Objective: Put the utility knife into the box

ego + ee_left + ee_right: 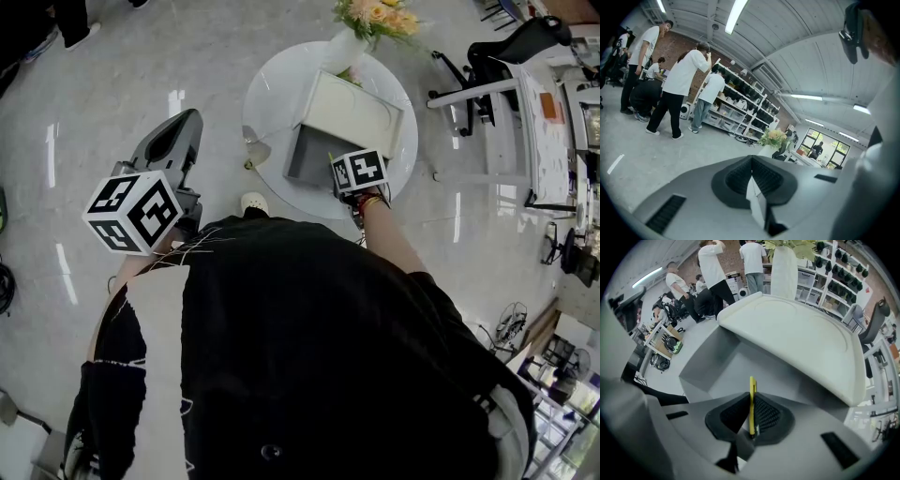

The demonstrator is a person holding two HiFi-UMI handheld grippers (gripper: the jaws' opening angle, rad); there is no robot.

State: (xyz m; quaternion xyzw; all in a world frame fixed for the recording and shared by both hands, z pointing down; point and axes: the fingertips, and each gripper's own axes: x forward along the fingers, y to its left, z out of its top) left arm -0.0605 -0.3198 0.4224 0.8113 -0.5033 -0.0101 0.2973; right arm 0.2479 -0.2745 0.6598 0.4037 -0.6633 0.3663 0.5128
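Observation:
A thin yellow utility knife [752,404] stands edge-on between the black pads of my right gripper [751,422], which is shut on it. Just beyond its tip lies the open grey box [736,364] with its white lid [801,338] tipped back. From the head view, the right gripper [349,173] hovers at the near edge of the box [309,155], and the knife itself is hidden under the marker cube. My left gripper [178,131] is raised off to the left, away from the table. In its own view the left gripper [752,180] has its jaws closed together, pointing into the room.
The box rests on a round white table [272,84] beside a white vase of flowers [375,14]. An office chair [487,66] and a desk stand to the right. Several people [684,84] stand by storage shelves [745,108] across the grey floor.

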